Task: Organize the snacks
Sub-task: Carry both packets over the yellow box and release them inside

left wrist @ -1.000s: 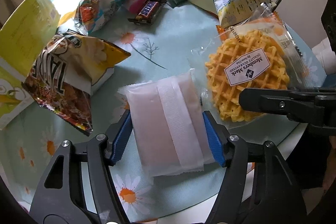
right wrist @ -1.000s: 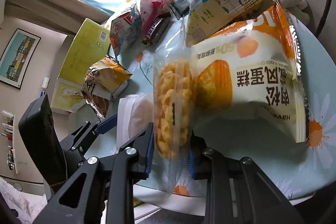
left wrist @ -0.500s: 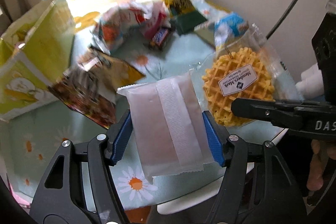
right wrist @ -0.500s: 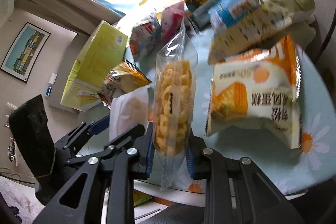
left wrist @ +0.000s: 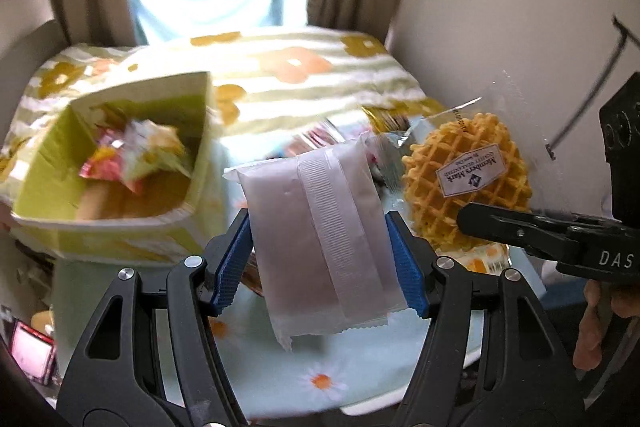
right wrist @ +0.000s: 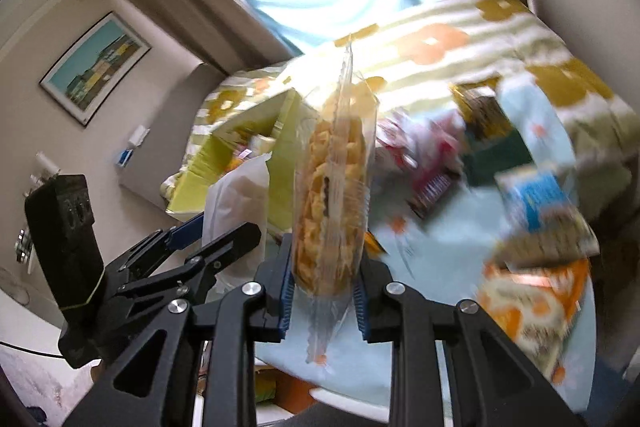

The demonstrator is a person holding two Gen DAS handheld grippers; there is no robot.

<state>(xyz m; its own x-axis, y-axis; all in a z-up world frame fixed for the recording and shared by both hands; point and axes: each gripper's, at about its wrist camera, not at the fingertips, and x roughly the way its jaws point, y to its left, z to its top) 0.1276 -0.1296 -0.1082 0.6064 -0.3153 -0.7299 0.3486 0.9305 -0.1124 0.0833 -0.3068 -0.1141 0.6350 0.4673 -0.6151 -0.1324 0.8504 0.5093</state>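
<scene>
The left tongs (left wrist: 320, 259) clamp a frosted white sealed packet (left wrist: 320, 227), raised above the daisy-print surface (left wrist: 280, 379). The right tongs (right wrist: 322, 291) pinch a clear-wrapped golden waffle (right wrist: 332, 195) on edge, also lifted. An open yellow-green cardboard box (left wrist: 52, 187) beside them holds what look like blurred snack wrappers (left wrist: 136, 151).

In my left wrist view, the left hand-held gripper (left wrist: 320, 259) carries a sealed packet (left wrist: 320, 235) between its pads, above the worktop (left wrist: 360, 367). An open box (left wrist: 112, 163) sits to the left with wrapped snacks (left wrist: 136, 155) inside. To the right, the right hand-held gripper (right wrist: 322, 295) carries the waffle pack (left wrist: 468, 175), edge-on in its own view. More snack bags (right wrist: 536, 227) lie on the worktop right of it, and a bed (left wrist: 280, 67) stands behind.
</scene>
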